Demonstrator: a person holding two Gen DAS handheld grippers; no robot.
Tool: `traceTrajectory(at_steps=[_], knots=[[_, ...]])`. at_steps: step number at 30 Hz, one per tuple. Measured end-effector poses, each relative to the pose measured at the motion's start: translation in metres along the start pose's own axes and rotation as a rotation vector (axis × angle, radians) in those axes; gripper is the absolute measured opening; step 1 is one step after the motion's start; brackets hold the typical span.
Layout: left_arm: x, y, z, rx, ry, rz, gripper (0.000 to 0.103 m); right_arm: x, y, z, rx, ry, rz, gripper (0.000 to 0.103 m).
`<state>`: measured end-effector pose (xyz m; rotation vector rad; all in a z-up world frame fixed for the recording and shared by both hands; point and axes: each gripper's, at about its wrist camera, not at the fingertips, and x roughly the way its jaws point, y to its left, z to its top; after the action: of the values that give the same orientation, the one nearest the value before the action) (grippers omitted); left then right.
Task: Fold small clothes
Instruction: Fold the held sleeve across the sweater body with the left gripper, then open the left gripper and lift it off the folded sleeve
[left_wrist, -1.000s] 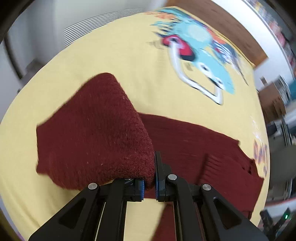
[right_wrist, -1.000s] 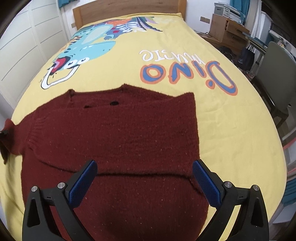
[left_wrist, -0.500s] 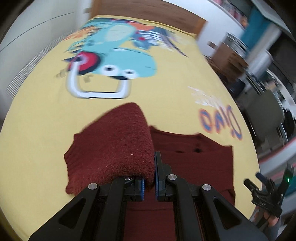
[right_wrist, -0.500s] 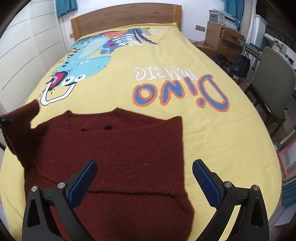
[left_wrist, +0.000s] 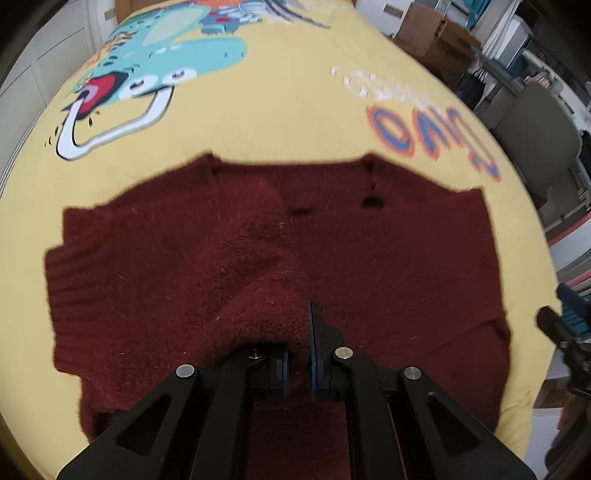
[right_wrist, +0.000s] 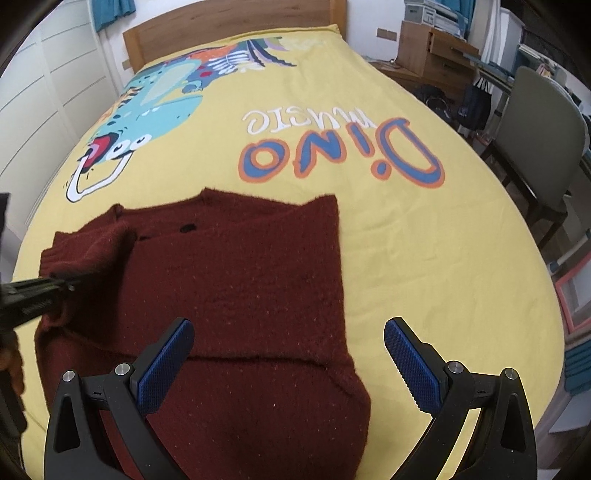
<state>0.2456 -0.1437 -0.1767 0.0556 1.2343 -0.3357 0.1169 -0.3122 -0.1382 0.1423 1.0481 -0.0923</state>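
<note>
A dark red knitted sweater (right_wrist: 240, 280) lies flat on the yellow dinosaur bedspread (right_wrist: 406, 229). My left gripper (left_wrist: 297, 356) is shut on the sweater's left sleeve (left_wrist: 258, 295), holding it folded over the body of the sweater (left_wrist: 399, 258). In the right wrist view the left gripper (right_wrist: 33, 295) comes in from the left edge with the sleeve (right_wrist: 92, 251) in it. My right gripper (right_wrist: 288, 354) is open and empty, hovering above the sweater's lower right part. The sweater's right edge looks folded in straight.
The wooden headboard (right_wrist: 229, 33) is at the far end. White wardrobe doors (right_wrist: 44, 96) run along the left. A grey-green chair (right_wrist: 543, 136), a wooden cabinet (right_wrist: 432, 48) and bags stand to the right of the bed.
My left gripper has swung the sleeve from out at the left side inward over the sweater's body. The right gripper has stayed open and pulled back slightly.
</note>
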Motion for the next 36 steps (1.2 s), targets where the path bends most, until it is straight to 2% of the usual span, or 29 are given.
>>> traceTrajectory(at_steps=[4, 10, 13, 15, 16, 18, 21, 23, 28, 36], knots=[[0.020, 0.003, -0.014, -0.012, 0.032, 0.016, 0.007, 0.008, 0.002, -0.010, 0.000, 0.026, 0.022, 0.102], [0.031, 0.000, -0.021, 0.021, 0.013, 0.050, 0.010, 0.019, 0.001, -0.021, -0.007, 0.069, 0.027, 0.102], [0.034, 0.002, -0.019, 0.001, 0.032, 0.036, 0.021, 0.020, 0.001, -0.023, -0.006, 0.073, 0.023, 0.102], [0.035, 0.004, -0.016, -0.024, 0.047, 0.012, 0.042, 0.019, 0.000, -0.024, -0.004, 0.074, 0.022, 0.102], [0.035, 0.003, -0.015, -0.028, 0.053, 0.003, 0.049, 0.019, 0.000, -0.025, -0.002, 0.076, 0.022, 0.102], [0.035, 0.001, -0.014, -0.029, 0.062, 0.004, 0.072, 0.020, -0.002, -0.026, 0.003, 0.079, 0.022, 0.102], [0.035, -0.005, -0.011, -0.028, 0.075, 0.003, 0.090, 0.021, -0.004, -0.028, 0.007, 0.084, 0.025, 0.102], [0.037, -0.007, -0.010, -0.030, 0.086, 0.000, 0.097, 0.020, -0.005, -0.028, 0.008, 0.084, 0.024, 0.102], [0.035, -0.002, -0.013, -0.011, 0.113, 0.020, 0.099, 0.019, -0.011, -0.030, 0.019, 0.082, 0.023, 0.102], [0.000, 0.021, -0.024, -0.027, 0.098, 0.019, 0.100, 0.019, -0.011, -0.032, 0.027, 0.082, 0.034, 0.102]])
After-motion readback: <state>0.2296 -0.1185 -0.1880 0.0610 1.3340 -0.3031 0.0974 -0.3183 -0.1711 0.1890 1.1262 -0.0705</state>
